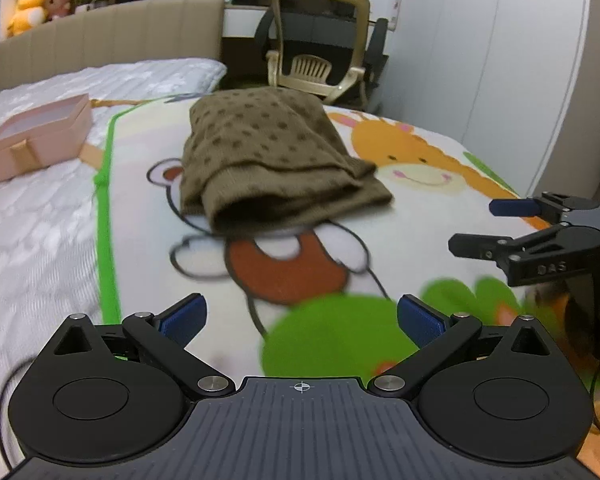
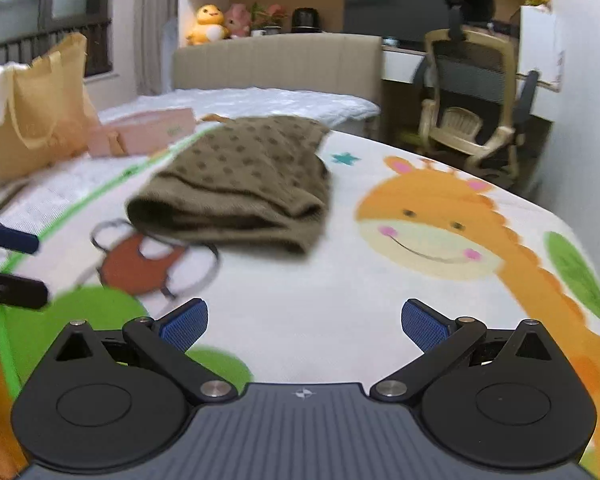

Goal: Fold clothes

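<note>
Two sets of tongs stand fully spread with nothing between the pads: the left gripper [image 1: 302,320] sits short of the brown dotted garment [image 1: 272,164], which lies ahead of it and slightly left on the cartoon blanket [image 1: 400,216], while the right gripper [image 2: 304,322] has the garment ahead and to its left, well apart. The garment appears to be a light, soft, limp knit that sags when lifted. Grip it at the thick rolled near edge, one corner per gripper.
</note>
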A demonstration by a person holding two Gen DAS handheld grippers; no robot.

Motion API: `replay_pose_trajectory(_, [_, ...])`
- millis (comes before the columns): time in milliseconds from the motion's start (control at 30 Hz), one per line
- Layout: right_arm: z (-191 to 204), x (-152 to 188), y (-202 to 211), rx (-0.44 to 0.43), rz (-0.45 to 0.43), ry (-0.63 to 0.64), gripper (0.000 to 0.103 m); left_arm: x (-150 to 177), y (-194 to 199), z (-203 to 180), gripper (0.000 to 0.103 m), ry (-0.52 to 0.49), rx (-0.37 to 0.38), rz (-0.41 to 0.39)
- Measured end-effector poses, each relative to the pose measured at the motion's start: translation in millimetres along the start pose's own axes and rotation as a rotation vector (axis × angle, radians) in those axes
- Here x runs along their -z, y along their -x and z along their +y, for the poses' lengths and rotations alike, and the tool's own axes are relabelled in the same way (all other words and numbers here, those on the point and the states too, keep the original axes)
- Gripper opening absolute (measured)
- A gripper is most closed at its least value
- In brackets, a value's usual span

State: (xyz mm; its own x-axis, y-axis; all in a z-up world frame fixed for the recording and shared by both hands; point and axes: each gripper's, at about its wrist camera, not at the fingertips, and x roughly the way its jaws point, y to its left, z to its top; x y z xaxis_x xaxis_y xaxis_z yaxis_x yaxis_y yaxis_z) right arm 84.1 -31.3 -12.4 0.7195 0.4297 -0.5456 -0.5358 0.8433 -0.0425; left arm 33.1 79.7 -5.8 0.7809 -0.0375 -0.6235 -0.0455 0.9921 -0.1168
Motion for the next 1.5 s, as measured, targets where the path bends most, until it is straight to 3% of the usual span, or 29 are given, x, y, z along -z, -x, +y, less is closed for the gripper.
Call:
replay_pose_trajectory(67, [-3, 5, -3, 0.052, -0.007, 0.013, 0.103, 5, -3, -4, 0.103, 0.020, -0.012, -0.029])
replay_pose_trajectory(133, [-7, 7, -11, 0.083, -0.016, 0.025, 0.103, 5, -14, -8, 0.103, 0.068, -0.071, -0.080])
replay_pose_trajectory(233, [-15, 3, -29, 0.057, 0.036, 0.008, 0.103, -3, -31, -10, 0.103, 0.134, -0.152, -0.178])
replay_pose_trajectory(300, [-15, 0, -39, 0.053, 0.054, 0.009, 0.103, -7, -41, -14, 0.103, 0.098, -0.203, -0.228])
replay_pose_trajectory(367, [-14, -3, -47, 0.069, 0.062, 0.033, 0.103, -9, -53, -12, 0.103, 0.084, -0.215, -0.201])
replay_pose_trajectory(467, [-18, -5, -55, 0.055, 0.088, 0.008, 0.103, -11, -69, 1, 0.103, 0.133, -0.171, -0.085])
replay_pose_trajectory(533, [-25, -5, -57, 0.024, 0.103, -0.036, 0.103, -10, -72, 10, 0.103, 0.183, -0.147, -0.072])
replay_pose_trajectory(1500, [-29, -4, -56, 0.005, 0.111, -0.065, 0.103, -9, -76, 0, 0.103, 0.131, -0.192, -0.044])
